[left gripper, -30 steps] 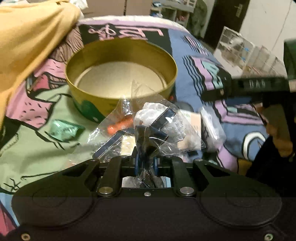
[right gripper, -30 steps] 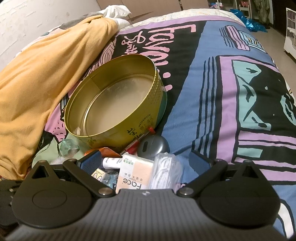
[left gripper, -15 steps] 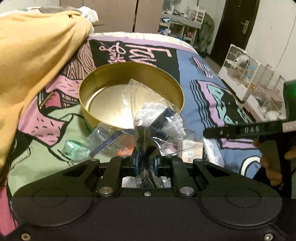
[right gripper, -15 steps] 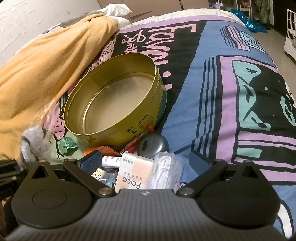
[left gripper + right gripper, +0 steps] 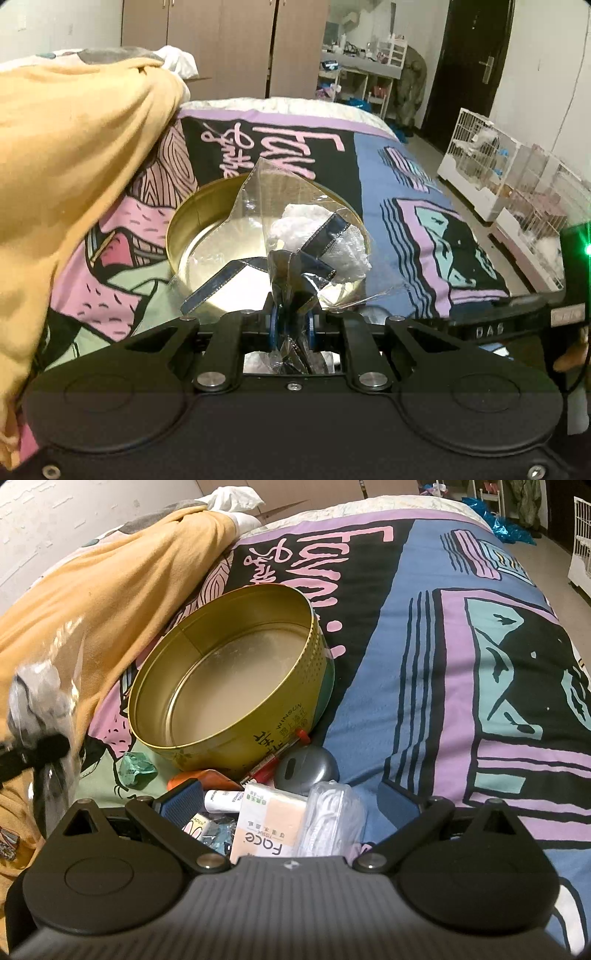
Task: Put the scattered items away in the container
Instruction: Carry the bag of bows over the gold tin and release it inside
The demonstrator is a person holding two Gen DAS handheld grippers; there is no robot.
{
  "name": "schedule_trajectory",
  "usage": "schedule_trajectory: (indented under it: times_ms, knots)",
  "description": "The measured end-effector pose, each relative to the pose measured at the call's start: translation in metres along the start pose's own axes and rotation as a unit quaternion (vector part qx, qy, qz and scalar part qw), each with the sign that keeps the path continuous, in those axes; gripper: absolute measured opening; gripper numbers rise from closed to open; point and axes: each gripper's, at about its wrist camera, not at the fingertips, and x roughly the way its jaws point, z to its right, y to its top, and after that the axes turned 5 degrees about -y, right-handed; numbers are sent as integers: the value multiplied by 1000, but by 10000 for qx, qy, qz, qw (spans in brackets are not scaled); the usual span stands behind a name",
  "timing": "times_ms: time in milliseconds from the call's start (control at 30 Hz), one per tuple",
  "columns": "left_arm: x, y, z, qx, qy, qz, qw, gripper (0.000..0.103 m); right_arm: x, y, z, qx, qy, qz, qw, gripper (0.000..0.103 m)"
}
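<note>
Upward, clear bag (image 5: 295,236) from left gripper (image 5: 291,325) toward tin (image 5: 199,210)

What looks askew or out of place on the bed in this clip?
The gold round tin sits tilted, its right side propped up on a red pen and a grey mouse beside it. Nothing looks spilled or damaged.

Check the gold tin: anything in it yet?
Empty. The right wrist view shows the gold tin with a bare floor; the clear bag hangs in the left gripper.
</note>
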Motion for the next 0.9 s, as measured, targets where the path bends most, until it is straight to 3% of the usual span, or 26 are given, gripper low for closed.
schedule_trajectory:
  times_ms: [500, 900]
  knots:
    - [12, 54, 3, 250, 142, 272, 9992, 13, 2, -2, -1, -9, 24, -52, 10000, 103]
    - [42, 90, -6, 169, 127, 360, 9991, 13, 11, -2, 1, 17, 37, -390, 9992, 103]
